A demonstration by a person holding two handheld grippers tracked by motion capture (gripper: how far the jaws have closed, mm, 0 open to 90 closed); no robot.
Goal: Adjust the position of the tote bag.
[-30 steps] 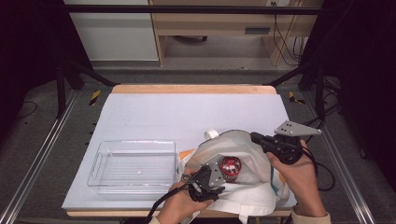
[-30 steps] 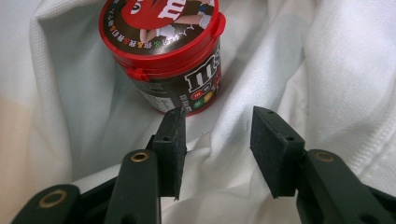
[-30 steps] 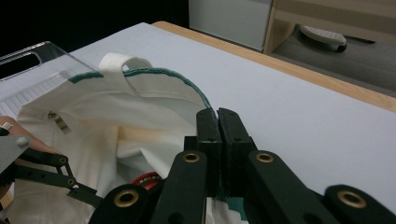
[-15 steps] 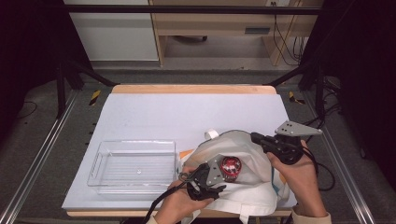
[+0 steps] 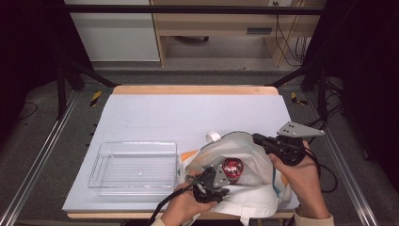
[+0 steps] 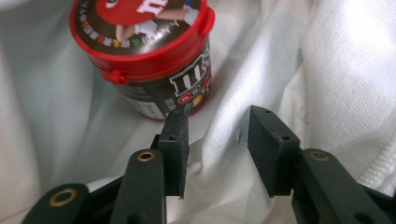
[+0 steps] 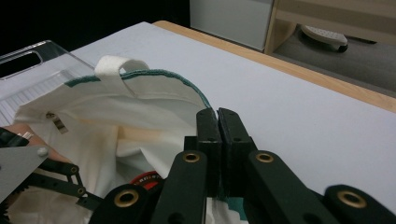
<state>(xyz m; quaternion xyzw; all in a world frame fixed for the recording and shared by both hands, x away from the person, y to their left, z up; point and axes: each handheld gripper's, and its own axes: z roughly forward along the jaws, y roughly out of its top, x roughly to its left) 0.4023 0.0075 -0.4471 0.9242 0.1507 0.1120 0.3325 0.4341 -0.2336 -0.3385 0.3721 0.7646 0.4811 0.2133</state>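
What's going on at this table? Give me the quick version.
A person is working on a white cloth bag with a gripper in each hand. The right gripper is shut on the bag's green-trimmed rim, holding the mouth open. The left gripper is inside the bag, its jaws apart and just closing, right in front of a red-lidded M&M's tub without gripping it yet. A clear plastic tray sits beside the bag.

A clear plastic tray (image 5: 134, 165) sits on the pale table (image 5: 188, 117), with a wooden shelf (image 5: 226, 28) beyond.

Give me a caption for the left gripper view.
Open left gripper inside the white bag, just short of the red-lidded candy tub.
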